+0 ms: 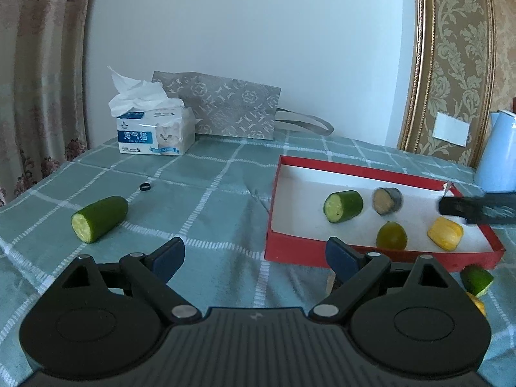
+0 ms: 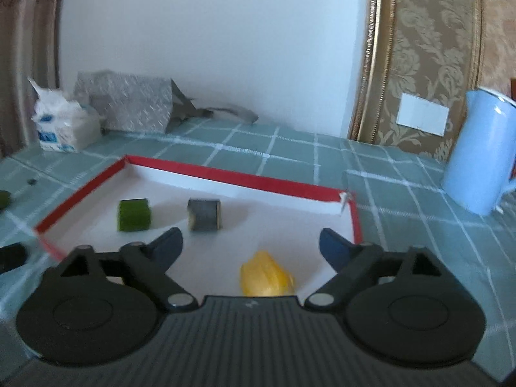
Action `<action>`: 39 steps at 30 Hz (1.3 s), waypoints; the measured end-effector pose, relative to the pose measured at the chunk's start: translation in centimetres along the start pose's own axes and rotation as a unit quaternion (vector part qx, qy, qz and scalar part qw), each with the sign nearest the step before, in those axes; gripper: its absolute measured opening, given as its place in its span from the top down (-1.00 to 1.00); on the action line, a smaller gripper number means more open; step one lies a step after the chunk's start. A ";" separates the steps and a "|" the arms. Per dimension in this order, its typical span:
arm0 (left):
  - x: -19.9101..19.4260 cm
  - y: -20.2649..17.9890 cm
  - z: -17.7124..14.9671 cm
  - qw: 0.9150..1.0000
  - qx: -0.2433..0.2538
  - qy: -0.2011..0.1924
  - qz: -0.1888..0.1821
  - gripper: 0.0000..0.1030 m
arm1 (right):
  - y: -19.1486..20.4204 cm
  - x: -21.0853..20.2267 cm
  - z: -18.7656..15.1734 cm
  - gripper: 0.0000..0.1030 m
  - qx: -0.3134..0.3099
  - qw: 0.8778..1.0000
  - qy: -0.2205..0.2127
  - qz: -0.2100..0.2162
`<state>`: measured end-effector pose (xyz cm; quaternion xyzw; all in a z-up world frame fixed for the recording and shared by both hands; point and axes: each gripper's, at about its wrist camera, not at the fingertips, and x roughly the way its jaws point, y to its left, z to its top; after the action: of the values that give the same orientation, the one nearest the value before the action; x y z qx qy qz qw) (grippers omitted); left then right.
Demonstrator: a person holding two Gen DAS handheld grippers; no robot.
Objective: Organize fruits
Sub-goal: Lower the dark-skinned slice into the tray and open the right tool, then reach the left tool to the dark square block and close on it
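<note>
A red box (image 1: 354, 169) with a white floor holds a cut cucumber piece (image 1: 343, 206), a grey round piece (image 1: 387, 201), a green lime (image 1: 391, 235) and a yellow fruit piece (image 1: 445, 233). Another cucumber half (image 1: 99, 218) lies on the cloth to the left. My left gripper (image 1: 254, 246) is open over the cloth, empty, just left of the box's near corner. My right gripper (image 2: 251, 235) is open above the box (image 2: 258, 179). The yellow piece (image 2: 266, 274) lies on the box floor between its fingers, untouched. Cucumber (image 2: 133, 215) and grey piece (image 2: 203, 214) lie beyond.
A tissue pack (image 1: 156, 132) and a grey patterned bag (image 1: 225, 108) stand at the back by the wall. A small black ring (image 1: 145, 186) lies on the checked cloth. A blue jug (image 2: 480, 151) stands right of the box. A green piece (image 1: 476, 280) and a yellow one (image 1: 477, 303) lie outside the box's near right corner.
</note>
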<state>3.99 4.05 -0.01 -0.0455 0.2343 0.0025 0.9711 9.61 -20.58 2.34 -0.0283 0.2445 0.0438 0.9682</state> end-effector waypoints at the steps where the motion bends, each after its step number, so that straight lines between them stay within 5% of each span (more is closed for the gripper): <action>1: 0.0 0.0 0.0 1.000 -0.001 0.001 -0.004 -0.84 | -0.3 -1.2 -0.6 -0.80 0.003 1.000 -0.007 0.002; 8: -0.5 -0.6 -0.1 1.000 0.011 -0.012 -0.014 -0.84 | -1.8 -6.0 -5.2 -1.00 0.037 0.999 -0.033 0.005; 12: -0.8 -1.0 -0.2 0.999 0.021 -0.022 -0.020 -0.84 | -3.0 -6.0 -6.5 -1.00 0.081 0.996 0.000 0.029; 29: -0.4 -2.5 -0.5 0.998 0.051 -0.020 -0.040 -0.84 | -3.5 -6.0 -7.1 -1.00 0.120 0.991 0.020 0.048; 39: 1.5 -3.9 -0.7 0.995 0.082 0.022 -0.051 -0.84 | -3.2 -6.6 -7.1 -1.00 0.111 0.992 0.012 0.056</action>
<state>5.10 0.04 -0.98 0.0223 0.2526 -0.0675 0.9650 0.83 -24.77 -0.63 0.0922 0.2607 0.0707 0.9584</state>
